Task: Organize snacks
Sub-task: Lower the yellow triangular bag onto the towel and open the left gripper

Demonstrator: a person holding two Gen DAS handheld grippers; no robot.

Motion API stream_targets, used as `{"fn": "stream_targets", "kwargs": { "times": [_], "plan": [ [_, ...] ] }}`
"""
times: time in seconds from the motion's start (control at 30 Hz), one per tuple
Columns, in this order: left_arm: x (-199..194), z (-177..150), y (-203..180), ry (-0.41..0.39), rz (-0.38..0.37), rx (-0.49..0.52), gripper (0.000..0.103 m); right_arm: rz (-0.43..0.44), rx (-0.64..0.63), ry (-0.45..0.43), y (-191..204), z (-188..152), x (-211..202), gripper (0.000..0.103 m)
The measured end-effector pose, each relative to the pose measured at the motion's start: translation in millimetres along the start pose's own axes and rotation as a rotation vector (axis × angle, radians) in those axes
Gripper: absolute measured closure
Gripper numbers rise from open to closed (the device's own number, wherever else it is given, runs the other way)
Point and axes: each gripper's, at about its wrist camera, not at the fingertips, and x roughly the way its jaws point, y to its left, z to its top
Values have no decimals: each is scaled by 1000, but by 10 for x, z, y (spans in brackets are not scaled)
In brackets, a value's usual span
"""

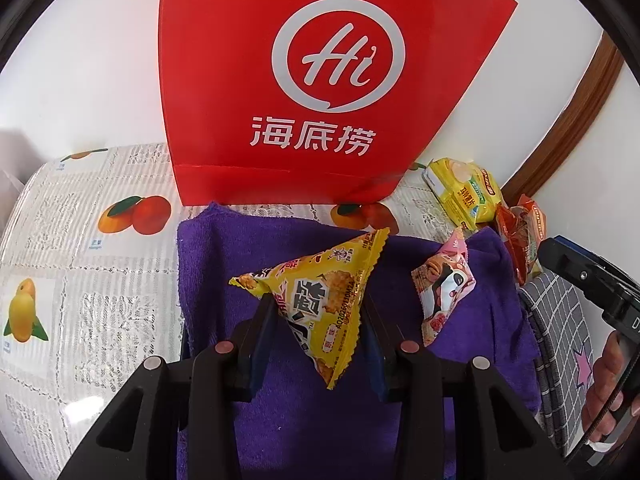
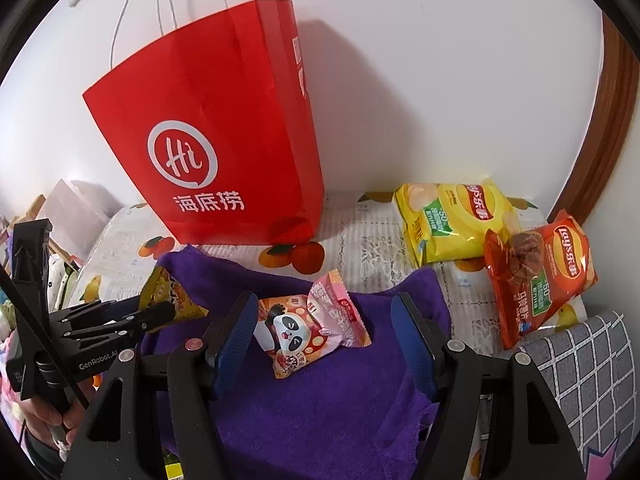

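My left gripper [image 1: 318,306] is shut on a yellow triangular snack packet [image 1: 320,292] and holds it above the purple towel [image 1: 288,420]; both show at the left of the right wrist view, the packet [image 2: 172,300] in the gripper [image 2: 160,314]. My right gripper [image 2: 324,320] is open, its fingers on either side of a pink panda snack packet [image 2: 308,332] lying on the towel [image 2: 320,420]. That packet also shows in the left wrist view [image 1: 444,286]. A red paper bag [image 2: 224,140] with handles stands upright behind the towel, against the wall.
A yellow Lay's chip bag [image 2: 456,220] and a red Lay's chip bag [image 2: 540,276] lie at the back right on the fruit-print tablecloth [image 1: 80,240]. A grey checked cushion [image 2: 592,380] is at the right. A wooden door frame [image 2: 600,152] rises behind.
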Motion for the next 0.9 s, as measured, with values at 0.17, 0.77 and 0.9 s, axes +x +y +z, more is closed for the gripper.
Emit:
{"fn": "stream_targets", "kwargs": {
  "times": [0.17, 0.77, 0.9],
  "plan": [
    [9, 21, 1, 12, -13, -3, 59, -19, -25, -11, 60, -7, -16, 35],
    [-302, 118, 14, -53, 37, 17, 35, 38, -102, 1, 375, -288, -292, 35],
    [-411, 135, 12, -62, 16, 9, 35, 14, -98, 39, 348, -625, -435, 35]
  ]
}}
